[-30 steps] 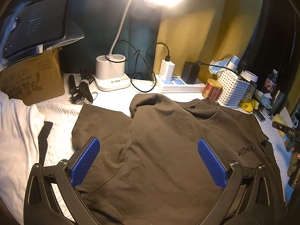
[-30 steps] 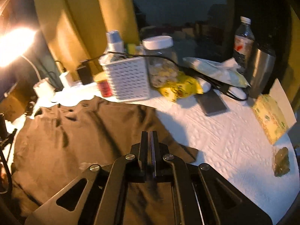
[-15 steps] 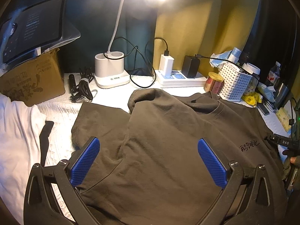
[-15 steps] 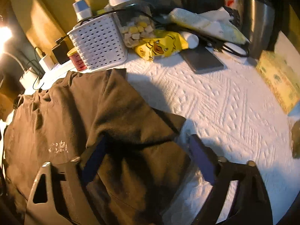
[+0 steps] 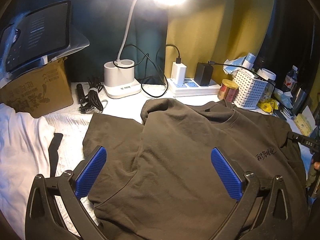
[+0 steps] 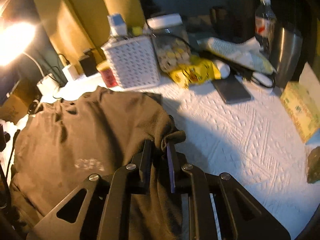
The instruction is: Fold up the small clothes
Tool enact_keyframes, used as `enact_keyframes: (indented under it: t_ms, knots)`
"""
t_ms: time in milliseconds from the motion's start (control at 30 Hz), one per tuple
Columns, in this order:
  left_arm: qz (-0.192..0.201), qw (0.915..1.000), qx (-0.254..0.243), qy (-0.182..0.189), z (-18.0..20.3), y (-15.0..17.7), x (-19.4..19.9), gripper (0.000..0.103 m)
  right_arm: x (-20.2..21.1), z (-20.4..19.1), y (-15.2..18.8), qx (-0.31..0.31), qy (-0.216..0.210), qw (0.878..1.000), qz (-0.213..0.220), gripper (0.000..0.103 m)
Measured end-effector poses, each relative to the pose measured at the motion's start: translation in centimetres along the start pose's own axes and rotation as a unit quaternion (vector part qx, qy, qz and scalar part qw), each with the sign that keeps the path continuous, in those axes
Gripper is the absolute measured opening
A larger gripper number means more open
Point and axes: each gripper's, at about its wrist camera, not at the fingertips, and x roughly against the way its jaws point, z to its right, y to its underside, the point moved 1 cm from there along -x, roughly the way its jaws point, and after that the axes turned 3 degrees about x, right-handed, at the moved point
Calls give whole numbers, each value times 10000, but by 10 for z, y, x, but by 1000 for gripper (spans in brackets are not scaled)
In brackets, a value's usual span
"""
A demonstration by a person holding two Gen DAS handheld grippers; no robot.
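Note:
A dark brown T-shirt with small black lettering on the chest lies spread on the white quilted table cover, its left sleeve folded in over the body. My left gripper hovers open over the shirt's lower middle and holds nothing. In the right wrist view my right gripper is shut on a bunched fold at the right edge of the T-shirt and holds it a little above the cover.
A cardboard box with a tablet stands back left beside a white garment. A lamp base, cables, a power strip and a white basket line the back. A phone, snacks, bottle and steel flask stand at right.
My right gripper opened over the shirt's right edge, then shut on a bunch of it and lifted it. My left gripper stayed open and shifted slightly.

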Motion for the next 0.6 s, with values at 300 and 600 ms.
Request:
enact_keyframes:
  t_ms: [300,600]
  knots:
    - [4,9991,212,358,-16,-2,7,103,13,-45,-10,317,-354,9989,60,15]
    - [-119,9967,668,438,-49,-6,11,103,1,-90,-8,580,-584,9966,-48,15]
